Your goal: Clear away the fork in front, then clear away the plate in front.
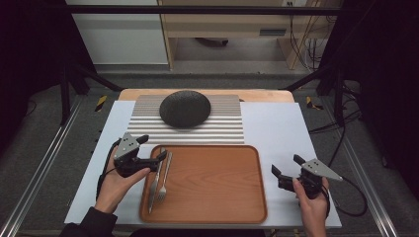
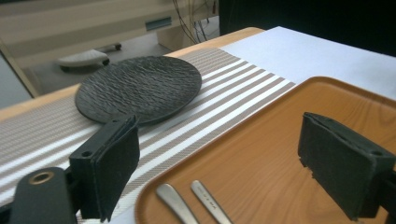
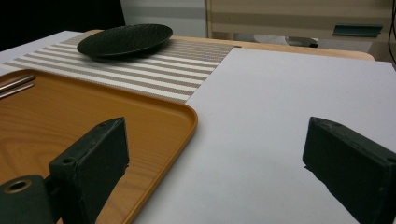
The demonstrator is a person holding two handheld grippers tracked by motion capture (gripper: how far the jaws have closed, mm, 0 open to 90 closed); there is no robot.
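Your left gripper [image 1: 157,157] stands with jaws wide and nothing between them, above the left edge of the wooden tray [image 1: 212,197]. Just below it a fork [image 1: 163,185] and what appears to be a knife [image 1: 155,183] lie side by side inside the tray. Your right gripper [image 1: 285,170] is likewise spread and empty, over the white mat [image 1: 276,128] right of the tray. The dark plate [image 1: 185,108] sits on the striped placemat [image 1: 227,131].
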